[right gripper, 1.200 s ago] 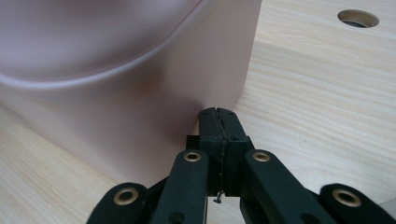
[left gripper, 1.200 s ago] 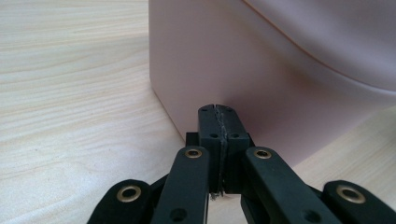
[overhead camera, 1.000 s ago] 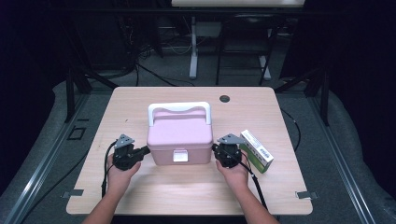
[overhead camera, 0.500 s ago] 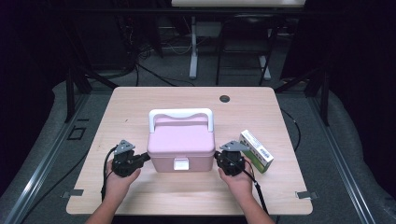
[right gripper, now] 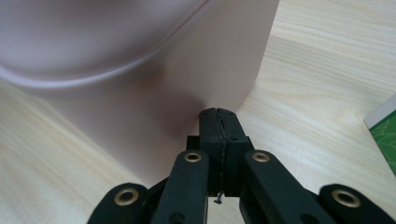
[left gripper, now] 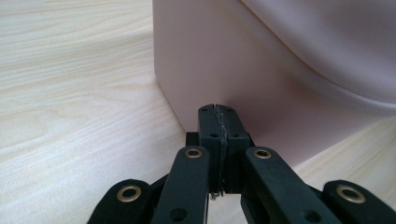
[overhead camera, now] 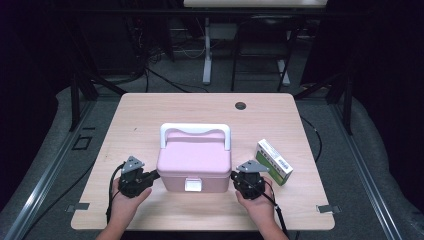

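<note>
A pink lidded box (overhead camera: 194, 162) with a white handle (overhead camera: 195, 131) and a white front latch (overhead camera: 192, 185) stands near the table's front edge. My left gripper (overhead camera: 154, 176) is shut, its tips pressed against the box's left wall (left gripper: 219, 70). My right gripper (overhead camera: 234, 176) is shut too, its tips against the box's right wall (right gripper: 187, 88). In the left gripper view the left gripper (left gripper: 218, 110) holds nothing between its closed jaws. The same goes for the right gripper (right gripper: 218, 112) in its own view. The two grippers bracket the box from either side.
A green and white carton (overhead camera: 273, 161) lies just right of my right gripper; its corner (right gripper: 384, 135) shows in the right gripper view. A round cable hole (overhead camera: 240, 105) sits near the far edge of the wooden table (overhead camera: 150, 115). Cables trail from both grippers off the front edge.
The pink box has slid toward the front edge of the table, with both shut grippers moving back along its sides. The carton has stayed put.
</note>
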`<state>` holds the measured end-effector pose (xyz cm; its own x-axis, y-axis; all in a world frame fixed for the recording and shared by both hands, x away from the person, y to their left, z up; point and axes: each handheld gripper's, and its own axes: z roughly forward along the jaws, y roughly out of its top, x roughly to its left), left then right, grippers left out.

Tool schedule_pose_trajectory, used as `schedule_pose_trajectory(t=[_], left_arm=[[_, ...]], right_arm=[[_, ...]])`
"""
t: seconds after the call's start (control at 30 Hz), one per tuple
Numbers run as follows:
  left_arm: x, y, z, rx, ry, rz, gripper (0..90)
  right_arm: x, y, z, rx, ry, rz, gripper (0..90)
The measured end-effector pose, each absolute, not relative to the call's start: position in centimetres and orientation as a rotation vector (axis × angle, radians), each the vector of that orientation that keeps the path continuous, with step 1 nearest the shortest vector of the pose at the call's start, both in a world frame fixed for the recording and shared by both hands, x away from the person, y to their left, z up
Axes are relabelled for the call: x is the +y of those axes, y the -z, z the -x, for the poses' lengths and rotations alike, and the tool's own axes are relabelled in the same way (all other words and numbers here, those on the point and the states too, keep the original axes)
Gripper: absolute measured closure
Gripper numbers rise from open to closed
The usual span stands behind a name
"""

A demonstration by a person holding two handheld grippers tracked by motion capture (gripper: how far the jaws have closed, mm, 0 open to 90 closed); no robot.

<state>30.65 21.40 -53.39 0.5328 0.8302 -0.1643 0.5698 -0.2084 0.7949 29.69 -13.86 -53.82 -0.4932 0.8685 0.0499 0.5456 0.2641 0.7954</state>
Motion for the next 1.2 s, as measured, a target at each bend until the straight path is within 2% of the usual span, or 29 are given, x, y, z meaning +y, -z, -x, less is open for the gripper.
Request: schedule_pose_trajectory(t=[0.37,1.2], left_arm=[[21.3,53.3,-28.7,1.105,-0.344,-1.935,89.8],[20.9,53.2,-26.6,1.085,-0.316,-1.951,89.8]], right_arm=[[-14.5,53.7,-27.6,2.159,-1.115,-1.316,90.0],[-14.9,53.4,-25.9,2.166,-1.075,-1.333,90.0]])
